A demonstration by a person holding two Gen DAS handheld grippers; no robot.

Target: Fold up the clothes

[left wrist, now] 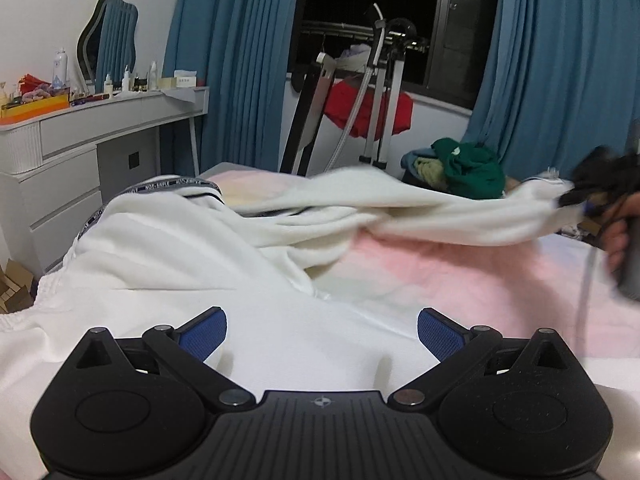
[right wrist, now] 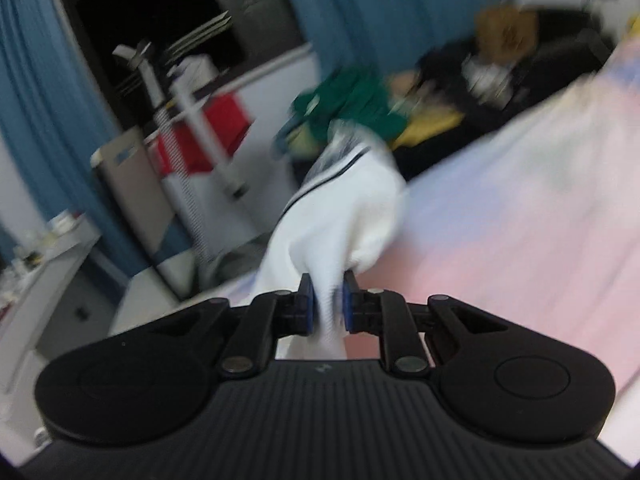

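One white garment (left wrist: 192,264) is lying on the bed (left wrist: 460,280), its bulk spreading over the near left part of the pink sheet while one end is stretching away to the right, lifted off the sheet. A lettered dark trim band is running along its far left edge. Two tools are showing. The left tool (left wrist: 322,334) is hovering just above the near part of the garment with its two blue pads (left wrist: 204,336) spread wide and nothing between them. The right tool (right wrist: 328,306) is clamping a bunched fold of the same white garment (right wrist: 340,220) between its two pads, the cloth rising up and away from the jaws; from the left wrist view it is sitting at the far right edge, blurred.

Beyond the bed, one pile of clothes (left wrist: 468,168) topped by a green piece is sitting at the far right. One metal rack (left wrist: 376,92) with a red cloth (left wrist: 368,112) is standing before the dark window, flanked by two blue curtains (left wrist: 232,60). At the far left, one white dressing bench (left wrist: 88,140) is carrying one mirror (left wrist: 108,36) and many small bottles
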